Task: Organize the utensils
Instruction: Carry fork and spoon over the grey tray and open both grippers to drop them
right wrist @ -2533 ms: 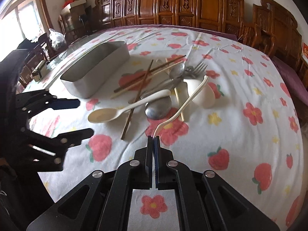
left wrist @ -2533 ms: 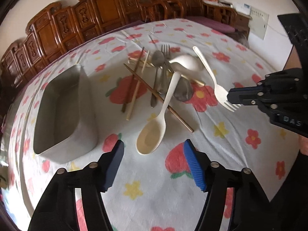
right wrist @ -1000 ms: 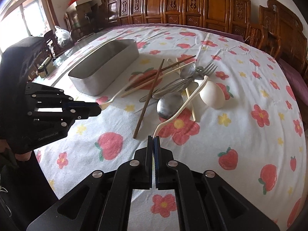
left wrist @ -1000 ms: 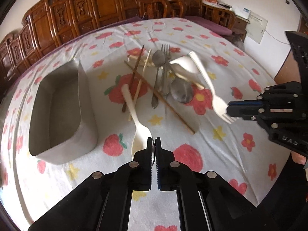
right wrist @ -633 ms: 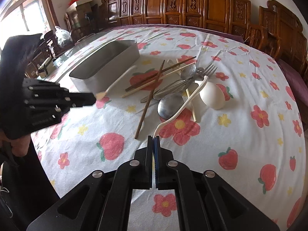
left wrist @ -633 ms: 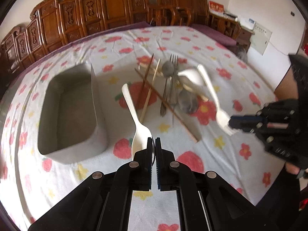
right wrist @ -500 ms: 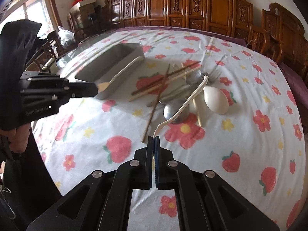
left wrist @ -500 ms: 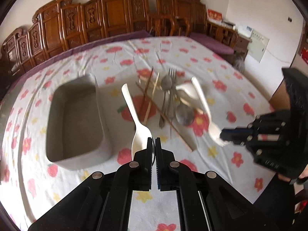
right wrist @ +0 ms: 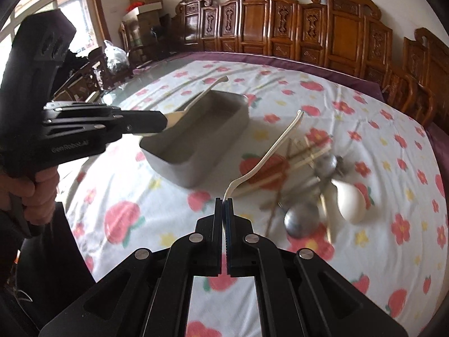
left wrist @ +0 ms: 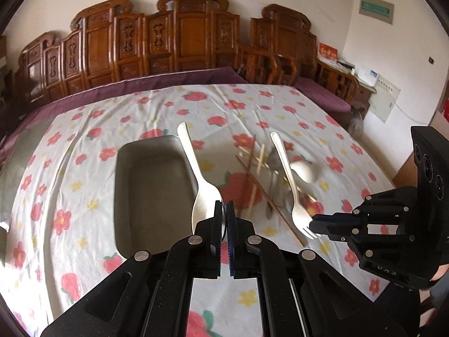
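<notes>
My left gripper (left wrist: 223, 206) is shut on the bowl of a cream plastic spoon (left wrist: 193, 165), whose handle points away over the right rim of the grey metal tray (left wrist: 146, 196). My right gripper (right wrist: 224, 203) is shut on the tines of a cream plastic fork (right wrist: 269, 151), held in the air with its handle slanting up. Seen from the left wrist, the right gripper (left wrist: 313, 223) and fork (left wrist: 284, 168) hang right of the tray, above the utensil pile. From the right wrist, the left gripper (right wrist: 164, 123) holds the spoon (right wrist: 202, 97) over the tray (right wrist: 196, 151).
Chopsticks (left wrist: 261, 185), metal spoons (right wrist: 301, 220), a metal fork and a white soup spoon (right wrist: 350, 199) lie heaped on the flowered tablecloth right of the tray. Carved wooden chairs (left wrist: 179, 45) ring the table's far side. A hand (right wrist: 36, 193) grips the left tool.
Both grippers have risen, each carrying its utensil. The spoon has moved left from the cloth to above the tray's rim. The fork has lifted off the pile.
</notes>
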`<action>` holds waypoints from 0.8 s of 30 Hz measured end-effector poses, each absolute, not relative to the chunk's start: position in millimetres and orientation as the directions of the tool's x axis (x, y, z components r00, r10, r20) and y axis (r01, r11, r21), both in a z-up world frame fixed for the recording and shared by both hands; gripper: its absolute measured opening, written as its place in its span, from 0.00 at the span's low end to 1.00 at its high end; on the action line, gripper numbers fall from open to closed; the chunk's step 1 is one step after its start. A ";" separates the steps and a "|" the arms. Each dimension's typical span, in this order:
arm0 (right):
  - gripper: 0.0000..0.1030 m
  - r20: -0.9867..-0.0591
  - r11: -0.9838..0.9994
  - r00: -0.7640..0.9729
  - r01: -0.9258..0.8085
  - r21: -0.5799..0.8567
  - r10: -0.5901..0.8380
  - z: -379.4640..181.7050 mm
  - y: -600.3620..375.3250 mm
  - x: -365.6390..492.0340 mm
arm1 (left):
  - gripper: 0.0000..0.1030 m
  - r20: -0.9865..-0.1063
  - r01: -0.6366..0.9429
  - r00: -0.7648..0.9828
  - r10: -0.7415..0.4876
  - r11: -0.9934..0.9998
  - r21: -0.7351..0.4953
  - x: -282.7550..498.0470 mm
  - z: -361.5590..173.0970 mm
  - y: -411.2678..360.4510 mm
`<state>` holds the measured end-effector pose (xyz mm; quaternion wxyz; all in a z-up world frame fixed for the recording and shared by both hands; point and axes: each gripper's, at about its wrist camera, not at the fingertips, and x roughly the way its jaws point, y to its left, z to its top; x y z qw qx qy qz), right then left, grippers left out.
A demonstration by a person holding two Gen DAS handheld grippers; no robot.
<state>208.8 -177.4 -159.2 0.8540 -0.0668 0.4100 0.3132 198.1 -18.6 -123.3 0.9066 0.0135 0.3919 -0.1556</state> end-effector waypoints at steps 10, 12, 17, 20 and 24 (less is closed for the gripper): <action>0.02 -0.739 0.756 0.436 -0.637 0.151 0.514 -153.6 -123.6 238.8 | 0.02 -0.713 0.220 0.644 -0.279 0.959 -0.177 228.9 -149.7 29.0; 0.02 -0.738 0.749 0.429 -0.644 0.153 0.520 -152.2 -114.3 244.8 | 0.02 -0.714 0.212 0.642 -0.281 0.959 -0.187 232.8 -155.0 34.0; 0.02 -0.737 0.735 0.420 -0.660 0.153 0.530 -149.8 -95.9 256.4 | 0.02 -0.721 0.188 0.634 -0.280 0.960 -0.207 241.4 -166.8 46.6; 0.02 -0.736 0.730 0.412 -0.665 0.160 0.537 -150.8 -85.2 263.0 | 0.06 -0.726 0.170 0.633 -0.270 0.963 -0.209 245.5 -172.1 53.0; 0.02 -0.741 0.724 0.400 -0.670 0.165 0.539 -155.9 -73.9 269.0 | 0.15 -0.720 0.157 0.642 -0.263 0.964 -0.213 245.0 -170.5 59.9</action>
